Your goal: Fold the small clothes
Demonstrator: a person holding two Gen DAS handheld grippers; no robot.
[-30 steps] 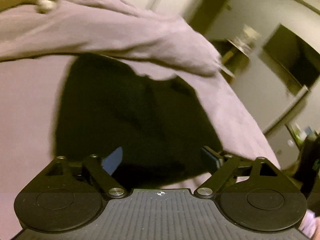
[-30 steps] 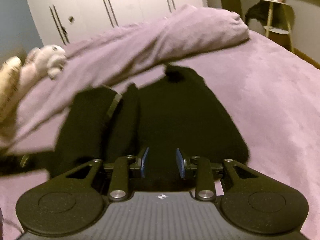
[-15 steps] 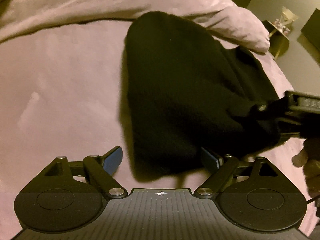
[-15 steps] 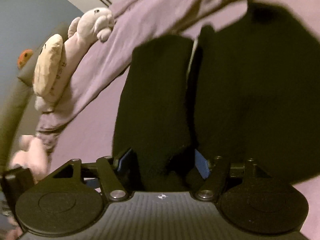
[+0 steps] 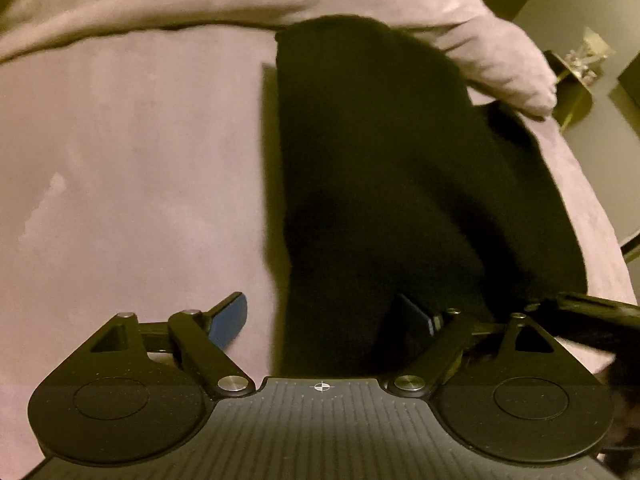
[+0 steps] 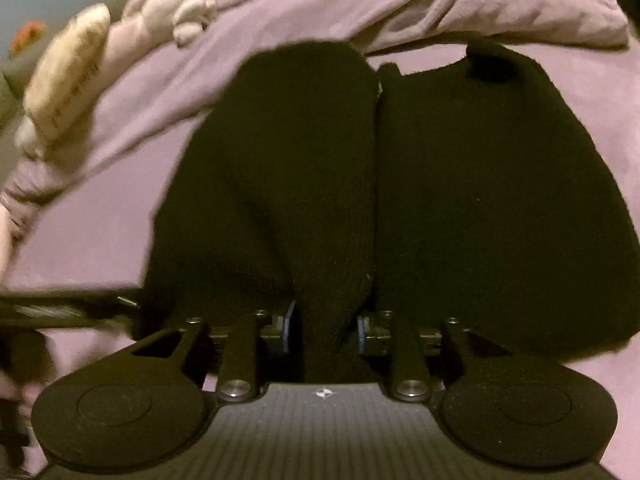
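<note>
A black garment point(image 5: 400, 184) lies on the purple bedspread point(image 5: 132, 160). In the left wrist view my left gripper point(image 5: 328, 316) is open, its blue-padded fingers straddling the garment's near edge. In the right wrist view the garment point(image 6: 480, 184) shows a folded-over left flap point(image 6: 280, 168). My right gripper point(image 6: 326, 328) is shut on the flap's near edge, with fabric bunched between its blue pads. The right gripper's finger point(image 5: 600, 312) also shows at the right edge of the left wrist view.
A rolled purple blanket point(image 5: 280, 0) lies along the far side of the garment, also in the right wrist view point(image 6: 460, 4). Plush toys point(image 6: 80, 72) sit at the far left of the bed. A small side table point(image 5: 576, 80) stands beyond the bed's right edge.
My right gripper has closed on the flap's near edge. My left gripper has moved in closer over the garment's near edge and stayed open.
</note>
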